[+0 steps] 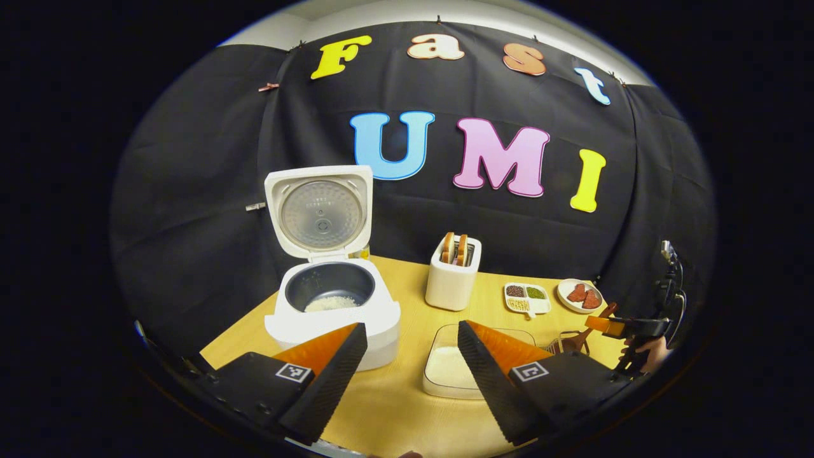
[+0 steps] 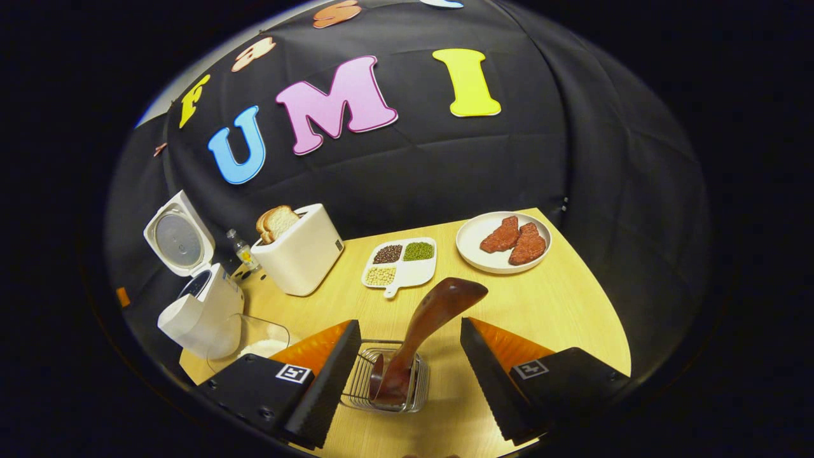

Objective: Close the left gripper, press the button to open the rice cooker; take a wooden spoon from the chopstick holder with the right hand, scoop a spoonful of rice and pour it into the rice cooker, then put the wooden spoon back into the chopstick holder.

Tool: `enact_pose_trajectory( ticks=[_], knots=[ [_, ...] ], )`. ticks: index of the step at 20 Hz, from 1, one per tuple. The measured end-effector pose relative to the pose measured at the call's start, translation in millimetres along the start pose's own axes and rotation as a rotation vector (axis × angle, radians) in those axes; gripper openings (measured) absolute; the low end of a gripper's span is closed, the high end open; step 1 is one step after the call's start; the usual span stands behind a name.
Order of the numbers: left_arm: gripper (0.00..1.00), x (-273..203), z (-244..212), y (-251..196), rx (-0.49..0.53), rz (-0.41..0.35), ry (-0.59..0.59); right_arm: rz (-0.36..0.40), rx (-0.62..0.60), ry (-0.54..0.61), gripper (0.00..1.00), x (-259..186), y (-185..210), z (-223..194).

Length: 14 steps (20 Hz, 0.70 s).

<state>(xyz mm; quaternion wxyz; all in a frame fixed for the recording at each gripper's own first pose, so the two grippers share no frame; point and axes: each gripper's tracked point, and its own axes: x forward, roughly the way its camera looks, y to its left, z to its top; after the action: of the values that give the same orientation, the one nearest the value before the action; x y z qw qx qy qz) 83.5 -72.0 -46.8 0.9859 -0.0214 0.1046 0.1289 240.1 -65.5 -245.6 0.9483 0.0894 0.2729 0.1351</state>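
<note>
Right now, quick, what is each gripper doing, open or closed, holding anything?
Left gripper: open, holding nothing, in front of the open rice cooker.
Right gripper: open, fingers either side of the wooden spoon in the chopstick holder, not gripping it.

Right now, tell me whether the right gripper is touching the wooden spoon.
Apart. In the right gripper view the right gripper is open, with bare gaps between each finger and the wooden spoon.
</note>
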Motion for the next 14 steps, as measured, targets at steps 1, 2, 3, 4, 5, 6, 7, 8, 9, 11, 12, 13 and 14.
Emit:
enact_pose_trajectory(
  ticks=[1,2,3,4,5,6,7,8,9,11,12,13,14],
  knots=[
    [0.98,0,-4,-3,-0.015,-0.008,0.011,-0.002,-0.003,0.002,0.99,7,-1,0],
    [0.99,0,-10,-6,-0.028,-0.018,0.027,-0.005,0.002,-0.002,0.99,12,-5,2],
    [0.98,-2,-15,-6,-0.036,-0.017,0.039,0.005,0.019,-0.002,0.99,17,-4,3],
    [0.98,-1,-19,-3,-0.039,-0.007,0.046,0.009,0.036,0.007,0.97,22,-3,0],
    [0.98,-3,-23,-2,-0.044,0.0,0.053,0.018,0.049,0.016,0.95,27,-2,-2],
    [0.98,-5,-28,-3,-0.048,0.004,0.06,0.023,0.058,0.017,0.94,30,-1,-1],
    [0.96,-6,-32,-3,-0.048,0.007,0.07,0.026,0.068,0.015,0.82,33,-1,1],
    [0.96,-7,-40,-2,-0.045,0.013,0.085,0.019,0.076,0.013,0.76,37,-3,2],
    [0.96,-9,-44,-1,-0.039,0.016,0.096,-0.003,0.085,0.011,0.61,37,-7,3],
    [0.96,-12,-47,-2,-0.032,0.02,0.103,0.018,0.148,0.038,0.31,35,0,2],
    [0.96,-13,-48,-3,-0.037,0.014,0.1,0.023,0.18,0.06,0.29,35,4,-2],
    [0.96,-14,-50,-7,-0.052,-0.001,0.102,0.018,0.189,0.066,0.24,33,3,-3],
    [0.96,-14,-53,-12,-0.074,-0.021,0.114,0.016,0.186,0.064,0.24,31,5,-1]
  ],
)
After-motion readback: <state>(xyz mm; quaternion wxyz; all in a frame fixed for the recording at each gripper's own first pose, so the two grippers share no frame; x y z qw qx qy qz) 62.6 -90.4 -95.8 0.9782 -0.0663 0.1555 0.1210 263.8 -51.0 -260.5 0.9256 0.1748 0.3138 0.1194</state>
